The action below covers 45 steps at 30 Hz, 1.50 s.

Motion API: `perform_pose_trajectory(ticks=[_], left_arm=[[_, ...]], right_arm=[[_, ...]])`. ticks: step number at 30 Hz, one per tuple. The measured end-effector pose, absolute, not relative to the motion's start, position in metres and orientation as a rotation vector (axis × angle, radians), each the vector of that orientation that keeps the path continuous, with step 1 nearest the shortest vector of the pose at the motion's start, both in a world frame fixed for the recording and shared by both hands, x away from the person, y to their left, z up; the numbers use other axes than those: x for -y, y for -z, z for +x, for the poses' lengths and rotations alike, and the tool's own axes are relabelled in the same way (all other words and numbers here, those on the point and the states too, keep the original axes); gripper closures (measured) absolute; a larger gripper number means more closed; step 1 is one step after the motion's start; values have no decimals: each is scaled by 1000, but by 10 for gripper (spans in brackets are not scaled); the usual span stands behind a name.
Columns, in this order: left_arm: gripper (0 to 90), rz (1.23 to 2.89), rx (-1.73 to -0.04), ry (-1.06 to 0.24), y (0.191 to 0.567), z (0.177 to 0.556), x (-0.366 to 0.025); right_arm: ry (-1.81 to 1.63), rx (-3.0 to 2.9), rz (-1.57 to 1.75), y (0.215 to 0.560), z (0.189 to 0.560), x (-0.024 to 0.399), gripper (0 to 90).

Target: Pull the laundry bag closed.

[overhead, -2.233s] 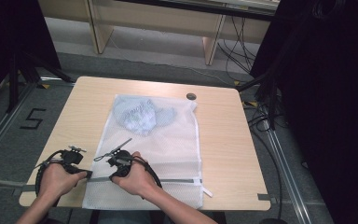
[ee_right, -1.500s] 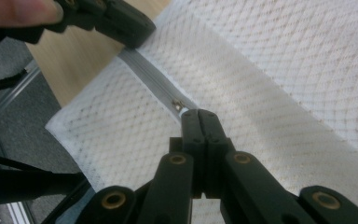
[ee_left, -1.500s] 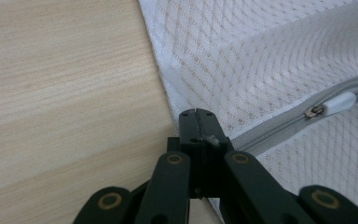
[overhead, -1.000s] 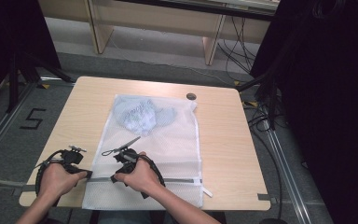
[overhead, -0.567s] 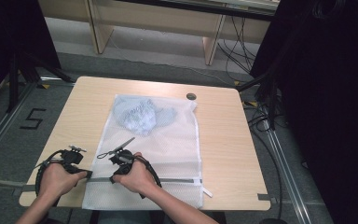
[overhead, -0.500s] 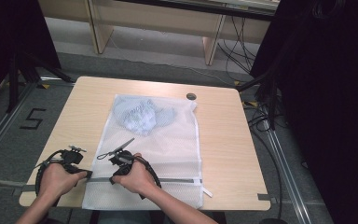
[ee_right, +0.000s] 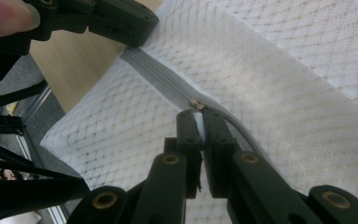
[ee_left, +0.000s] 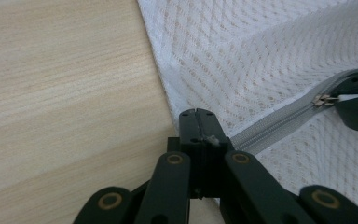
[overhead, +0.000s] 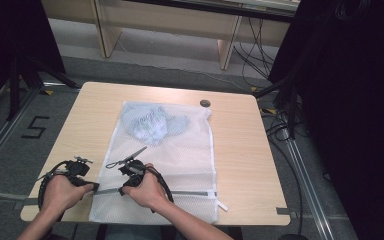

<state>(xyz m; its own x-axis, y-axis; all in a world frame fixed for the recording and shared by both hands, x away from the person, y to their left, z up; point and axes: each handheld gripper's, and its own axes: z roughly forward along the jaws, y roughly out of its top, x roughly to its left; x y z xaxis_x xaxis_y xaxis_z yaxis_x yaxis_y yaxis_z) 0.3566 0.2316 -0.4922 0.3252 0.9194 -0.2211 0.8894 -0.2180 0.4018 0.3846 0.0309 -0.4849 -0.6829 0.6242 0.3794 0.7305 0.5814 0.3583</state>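
A white mesh laundry bag [overhead: 180,155] lies flat on the wooden table [overhead: 240,150], with a pale blue garment [overhead: 152,122] inside its far end. A grey zipper [overhead: 190,193] runs across its near end. My left gripper [ee_left: 196,114] is shut on the zipper's end at the bag's left edge [overhead: 96,187]. Just to its right, my right gripper [ee_right: 199,116] has just been closing and is shut on the white pull tab [ee_right: 198,122] behind the metal slider [ee_right: 196,104]; in the high view it sits at the zipper's left part [overhead: 122,190].
A small dark round disc [overhead: 205,103] lies near the table's far edge. Grey tape [overhead: 282,211] marks the front right corner. Black stands and cables crowd the floor to the right [overhead: 280,120].
The right hand has shifted slightly over the zipper's left end. The left hand and the bag lie as before.
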Motion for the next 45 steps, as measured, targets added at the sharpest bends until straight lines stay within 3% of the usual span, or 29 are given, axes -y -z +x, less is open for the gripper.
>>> perform_pose_trajectory(ticks=[45], left_arm=[[900,2140,-1592,-89,492,357,-232]], right_arm=[[717,2682,-1102,467,380,22,871]])
